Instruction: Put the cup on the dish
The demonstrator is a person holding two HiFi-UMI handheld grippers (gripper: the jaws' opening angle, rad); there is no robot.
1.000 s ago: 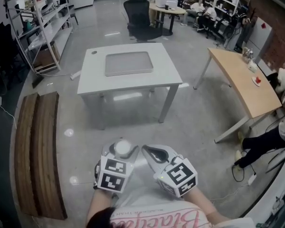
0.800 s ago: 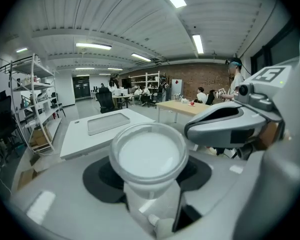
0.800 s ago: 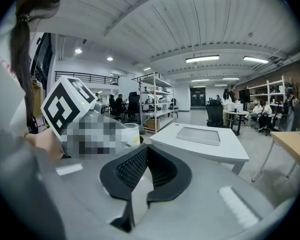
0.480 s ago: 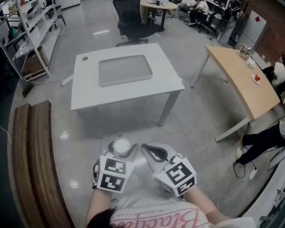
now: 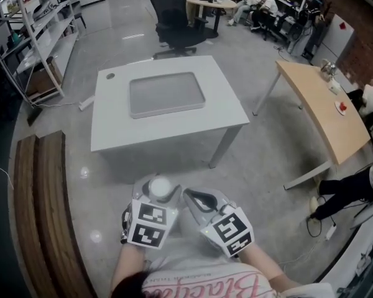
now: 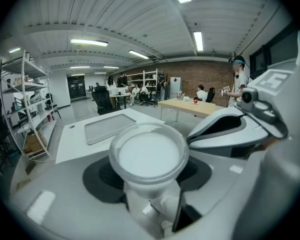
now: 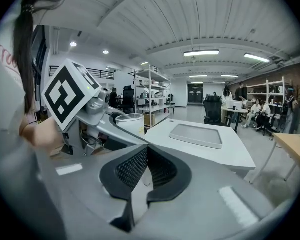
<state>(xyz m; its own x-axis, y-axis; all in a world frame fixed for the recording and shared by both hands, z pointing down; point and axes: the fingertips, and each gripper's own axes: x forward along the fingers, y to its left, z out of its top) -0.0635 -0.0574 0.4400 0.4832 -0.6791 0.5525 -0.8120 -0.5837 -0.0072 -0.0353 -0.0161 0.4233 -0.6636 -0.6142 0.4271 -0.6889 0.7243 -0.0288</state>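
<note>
A white cup (image 5: 160, 189) stands upright between the jaws of my left gripper (image 5: 155, 197), which is shut on it; in the left gripper view the cup (image 6: 149, 156) fills the middle, rim up. My right gripper (image 5: 196, 198) is held close beside it with its jaws shut and nothing between them; the right gripper view shows its black pads (image 7: 135, 171) meeting. Both grippers are held near the person's chest, above the floor and short of the white table (image 5: 112, 126). On that table lies a grey rectangular dish (image 5: 166, 95), also seen as a flat tray (image 7: 197, 135).
A wooden bench (image 5: 43, 210) runs along the left. A black office chair (image 5: 174, 17) stands beyond the table, metal shelving (image 5: 31, 36) at far left, a wooden table (image 5: 323, 110) at right. Several people sit at the back and right.
The white table has come slightly closer and shifted in the head view as the person moves toward it. Both grippers keep their pose, the cup still in the left one.
</note>
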